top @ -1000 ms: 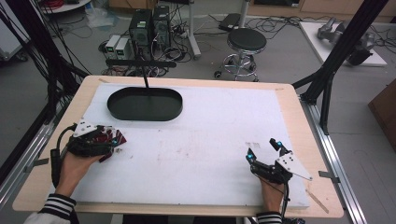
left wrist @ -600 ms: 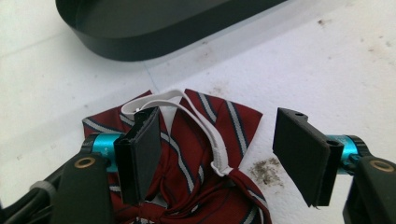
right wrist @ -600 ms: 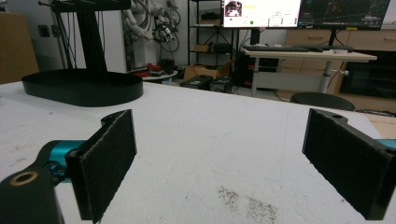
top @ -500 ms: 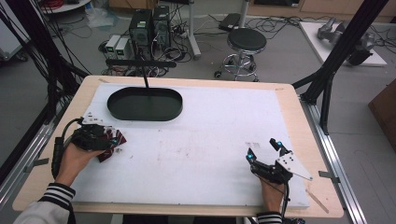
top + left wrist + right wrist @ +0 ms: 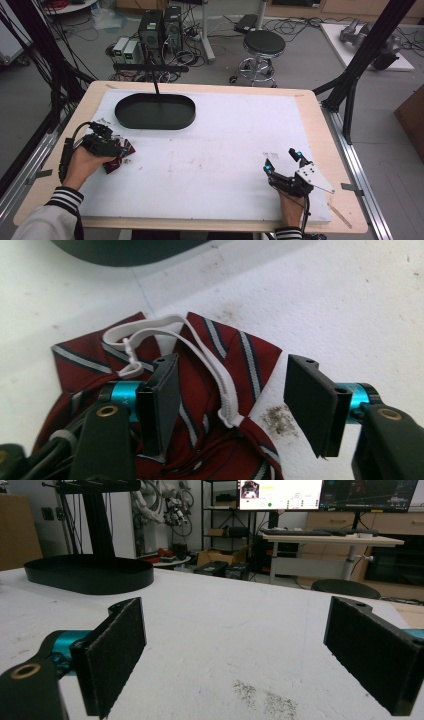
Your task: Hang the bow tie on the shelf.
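Holding our left gripper wide open and empty over the red striped tie near the black tray, we judge it soft and light, best pinched at the folded cloth, not the white strap.

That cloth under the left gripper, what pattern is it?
The cloth is dark red with grey-white and navy diagonal stripes, clearest in the left gripper view.

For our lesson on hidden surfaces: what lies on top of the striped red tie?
A white elastic strap loops across the tie, and the left gripper hangs open over it. One jaw covers part of the fabric; what lies beneath the tie cannot be seen.
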### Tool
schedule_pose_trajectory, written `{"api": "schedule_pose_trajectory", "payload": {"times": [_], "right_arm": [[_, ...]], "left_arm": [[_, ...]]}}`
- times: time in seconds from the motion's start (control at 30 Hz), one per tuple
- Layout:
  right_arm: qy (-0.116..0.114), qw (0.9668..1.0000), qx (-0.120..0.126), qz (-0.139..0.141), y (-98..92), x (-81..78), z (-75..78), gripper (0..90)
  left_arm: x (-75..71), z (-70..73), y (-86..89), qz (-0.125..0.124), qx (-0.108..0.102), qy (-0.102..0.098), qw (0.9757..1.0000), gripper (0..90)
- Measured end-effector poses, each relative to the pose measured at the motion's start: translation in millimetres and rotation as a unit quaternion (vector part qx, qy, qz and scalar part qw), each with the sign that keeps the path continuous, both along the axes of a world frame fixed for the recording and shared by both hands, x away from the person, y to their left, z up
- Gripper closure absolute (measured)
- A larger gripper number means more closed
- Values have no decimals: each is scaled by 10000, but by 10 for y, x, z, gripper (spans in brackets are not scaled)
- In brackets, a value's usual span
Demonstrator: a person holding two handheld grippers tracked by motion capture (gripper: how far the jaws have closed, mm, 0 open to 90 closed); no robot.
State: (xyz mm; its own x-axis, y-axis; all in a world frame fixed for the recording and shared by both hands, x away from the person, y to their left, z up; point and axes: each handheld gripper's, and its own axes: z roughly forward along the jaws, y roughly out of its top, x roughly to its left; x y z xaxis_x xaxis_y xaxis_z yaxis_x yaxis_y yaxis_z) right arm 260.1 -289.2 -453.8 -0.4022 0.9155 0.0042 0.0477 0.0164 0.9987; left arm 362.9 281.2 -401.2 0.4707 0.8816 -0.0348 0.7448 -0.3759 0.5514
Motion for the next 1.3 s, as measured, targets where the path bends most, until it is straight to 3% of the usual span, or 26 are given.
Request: {"api": "schedule_pose_trajectory", "payload": {"times": [0.2, 0.27, 0.6, 0.83, 0.93, 1.17, 1.3], "right_arm": [[-6, 10000, -7, 3, 0, -1, 0, 89], [-10, 10000, -7, 2, 1, -1, 0, 89], [-35, 10000, -29, 5, 2, 0, 0, 89], [-37, 10000, -30, 7, 2, 1, 0, 89], [-32, 10000, -24, 10, 1, 0, 0, 89], [-29, 10000, -21, 7, 3, -2, -1, 89], [-26, 10000, -16, 6, 3, -3, 0, 89]], "left_arm": [[45, -14, -36, -13, 77, 200, 9998, 523], [70, -19, -16, 102, 26, 288, 9995, 563], [129, -41, -28, 270, 37, 572, 9980, 579], [155, -28, -71, 270, 161, 629, 9975, 625], [163, -21, -96, 230, 284, 638, 9973, 688], [170, -69, -133, 226, 420, 710, 9963, 686], [163, -98, -123, 197, 457, 706, 9963, 774]]}}
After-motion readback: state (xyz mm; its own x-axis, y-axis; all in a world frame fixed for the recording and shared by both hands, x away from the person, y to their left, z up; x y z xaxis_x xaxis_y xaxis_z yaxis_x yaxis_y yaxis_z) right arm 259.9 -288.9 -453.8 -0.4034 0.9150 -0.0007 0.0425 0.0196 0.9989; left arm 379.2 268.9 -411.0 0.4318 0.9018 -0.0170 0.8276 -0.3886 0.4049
